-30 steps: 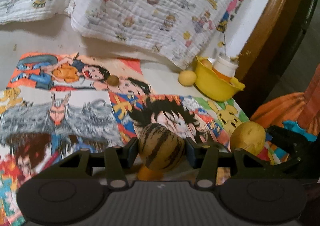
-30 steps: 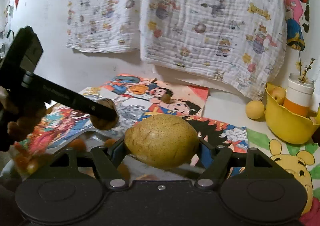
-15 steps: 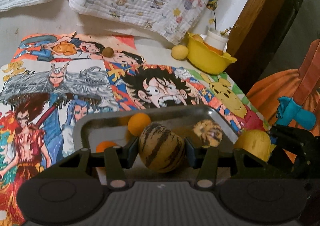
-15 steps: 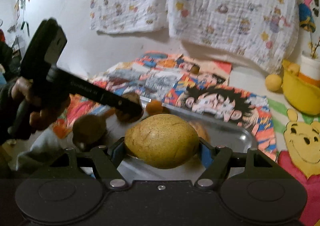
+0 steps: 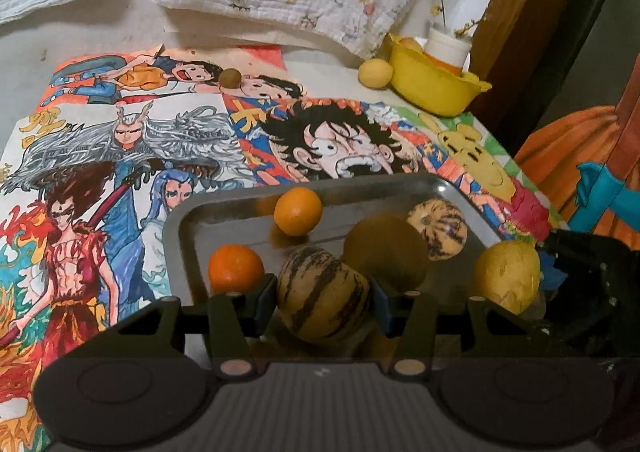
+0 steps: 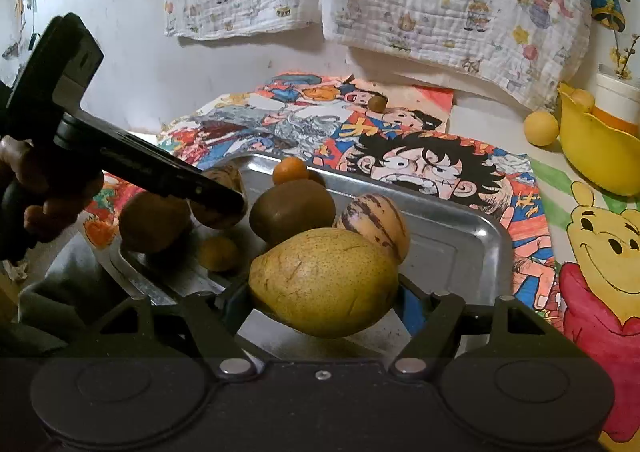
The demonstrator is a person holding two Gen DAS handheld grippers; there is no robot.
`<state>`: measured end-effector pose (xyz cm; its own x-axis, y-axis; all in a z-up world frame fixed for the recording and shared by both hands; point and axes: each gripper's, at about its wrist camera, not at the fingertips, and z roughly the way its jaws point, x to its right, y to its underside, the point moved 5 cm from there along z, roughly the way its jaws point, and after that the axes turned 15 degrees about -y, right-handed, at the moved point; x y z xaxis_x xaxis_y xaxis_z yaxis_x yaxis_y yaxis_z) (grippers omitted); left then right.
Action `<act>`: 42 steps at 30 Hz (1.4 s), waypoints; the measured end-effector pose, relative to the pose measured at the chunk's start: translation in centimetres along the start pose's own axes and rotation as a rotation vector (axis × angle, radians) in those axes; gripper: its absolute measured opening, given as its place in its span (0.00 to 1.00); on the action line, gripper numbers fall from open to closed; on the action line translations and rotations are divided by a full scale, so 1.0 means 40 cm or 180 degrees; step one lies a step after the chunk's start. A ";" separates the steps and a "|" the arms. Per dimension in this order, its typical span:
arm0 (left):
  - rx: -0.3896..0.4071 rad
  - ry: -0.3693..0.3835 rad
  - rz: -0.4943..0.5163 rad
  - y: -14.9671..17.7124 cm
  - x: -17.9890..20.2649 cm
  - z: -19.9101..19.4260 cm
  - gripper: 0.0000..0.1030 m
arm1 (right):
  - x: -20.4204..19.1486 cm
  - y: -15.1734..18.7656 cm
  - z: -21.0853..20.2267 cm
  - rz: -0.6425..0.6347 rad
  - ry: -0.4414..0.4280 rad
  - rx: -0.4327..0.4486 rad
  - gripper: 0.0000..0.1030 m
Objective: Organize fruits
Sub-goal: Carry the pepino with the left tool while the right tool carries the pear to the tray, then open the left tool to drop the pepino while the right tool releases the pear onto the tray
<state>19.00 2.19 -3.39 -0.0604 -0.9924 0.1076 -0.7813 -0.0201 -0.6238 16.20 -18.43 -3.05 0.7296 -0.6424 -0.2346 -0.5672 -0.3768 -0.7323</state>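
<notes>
Left wrist view: your left gripper [image 5: 323, 302] pinches a striped melon [image 5: 323, 294] over the near edge of the metal tray [image 5: 192, 211]. In the tray lie two oranges [image 5: 298, 210], a kiwi [image 5: 386, 252] and a second striped melon [image 5: 438, 230]. Your right gripper [image 6: 325, 292] clamps a yellow pear [image 6: 324, 283] above the tray's near rim. A yellow bowl [image 5: 434, 85] sits well beyond the tray.
</notes>
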 end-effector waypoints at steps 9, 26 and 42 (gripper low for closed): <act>-0.0103 -0.0056 0.0025 0.003 0.002 0.009 0.52 | 0.003 0.006 0.026 0.0017 -0.0029 -0.0068 0.72; -0.0149 -0.0079 0.0003 0.002 -0.001 0.007 0.53 | 0.011 0.017 0.044 0.0052 -0.0045 -0.0140 0.73; -0.0098 -0.0126 0.0053 0.013 0.006 -0.021 0.74 | 0.001 0.015 0.033 0.0043 -0.0102 -0.0095 0.81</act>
<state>18.07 2.02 -3.03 -0.0495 -0.9966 0.0663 -0.7992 -0.0003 -0.6010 16.38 -17.79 -4.35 0.7333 -0.6261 -0.2651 -0.5880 -0.3883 -0.7095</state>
